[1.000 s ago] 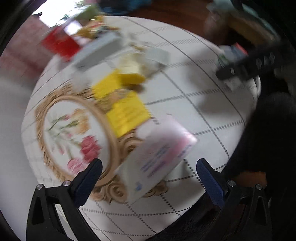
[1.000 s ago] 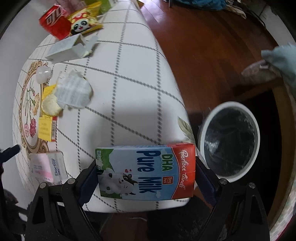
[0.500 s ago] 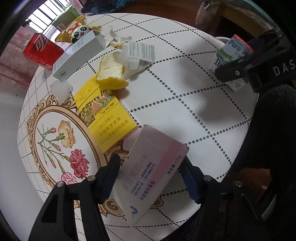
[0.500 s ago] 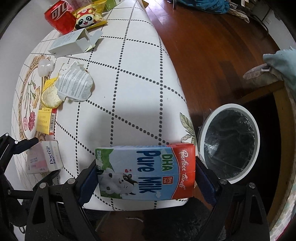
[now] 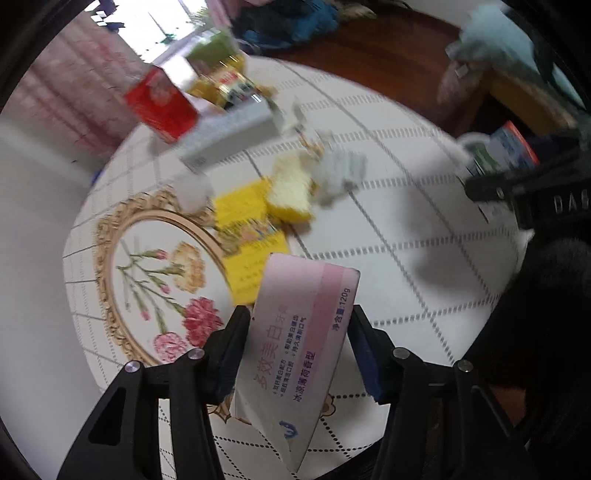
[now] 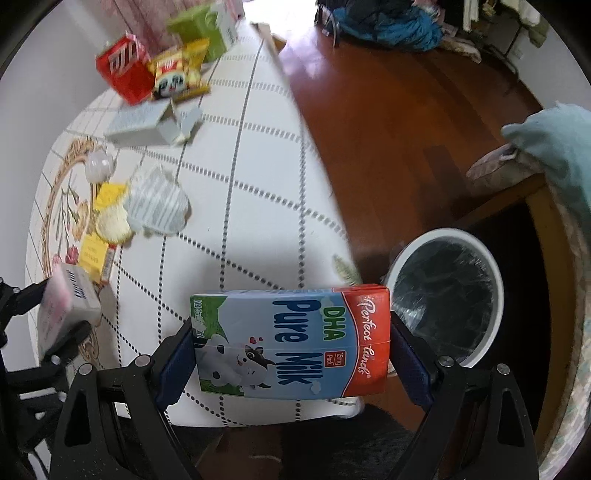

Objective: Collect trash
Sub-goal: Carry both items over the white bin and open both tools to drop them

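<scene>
My left gripper (image 5: 297,341) is shut on a pink-and-white toothpaste box (image 5: 301,339) and holds it above the near edge of the round table (image 5: 424,236). My right gripper (image 6: 291,341) is shut on a blue Pure Milk carton (image 6: 291,341) and holds it over the table's edge, just left of a white trash bin (image 6: 448,299) with a black liner on the floor. The left gripper with its box also shows in the right wrist view (image 6: 66,306). The milk carton shows in the left wrist view (image 5: 506,151).
On the table lie a yellow packet (image 5: 251,236), a bitten yellow cake (image 5: 291,188), crumpled white wrapper (image 6: 159,206), a grey open carton (image 6: 144,122), a red box (image 6: 123,70), a panda snack bag (image 6: 177,74) and a green box (image 6: 197,33). Wooden floor (image 6: 388,110) lies to the right.
My left gripper closed on the toothpaste box and lifted it off the table. My right gripper still holds the milk carton and has shifted slightly toward the bin.
</scene>
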`<move>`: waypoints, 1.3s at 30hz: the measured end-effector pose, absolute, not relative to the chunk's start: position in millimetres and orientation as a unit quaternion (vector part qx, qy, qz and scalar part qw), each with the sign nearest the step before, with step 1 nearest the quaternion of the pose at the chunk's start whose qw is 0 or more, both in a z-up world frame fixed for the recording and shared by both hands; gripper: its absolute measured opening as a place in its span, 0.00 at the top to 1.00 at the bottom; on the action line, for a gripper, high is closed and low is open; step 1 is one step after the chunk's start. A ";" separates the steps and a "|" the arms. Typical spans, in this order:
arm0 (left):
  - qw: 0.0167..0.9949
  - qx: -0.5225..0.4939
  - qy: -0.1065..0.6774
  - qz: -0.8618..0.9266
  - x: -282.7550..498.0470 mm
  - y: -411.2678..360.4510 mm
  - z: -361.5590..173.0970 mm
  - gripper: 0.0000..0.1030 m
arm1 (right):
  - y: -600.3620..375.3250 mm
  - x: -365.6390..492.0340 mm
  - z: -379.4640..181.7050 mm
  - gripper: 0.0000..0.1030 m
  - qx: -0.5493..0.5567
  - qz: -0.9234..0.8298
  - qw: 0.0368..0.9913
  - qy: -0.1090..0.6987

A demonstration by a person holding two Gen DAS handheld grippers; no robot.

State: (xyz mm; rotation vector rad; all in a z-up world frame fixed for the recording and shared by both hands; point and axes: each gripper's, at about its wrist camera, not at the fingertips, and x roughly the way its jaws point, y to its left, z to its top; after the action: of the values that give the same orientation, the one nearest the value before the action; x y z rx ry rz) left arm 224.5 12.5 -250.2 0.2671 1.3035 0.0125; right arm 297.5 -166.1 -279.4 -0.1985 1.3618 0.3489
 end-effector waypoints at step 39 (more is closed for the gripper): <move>0.717 -0.151 0.666 -0.141 434.5 -248.6 -331.3 0.13 | -468.1 380.1 -376.5 0.04 0.022 0.035 0.735 0.677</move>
State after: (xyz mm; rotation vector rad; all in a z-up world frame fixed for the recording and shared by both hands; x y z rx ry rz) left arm 434.5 -248.6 -331.3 -0.3341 1.4727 -0.3126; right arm 380.1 -468.1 -376.5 0.0489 1.4888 0.0772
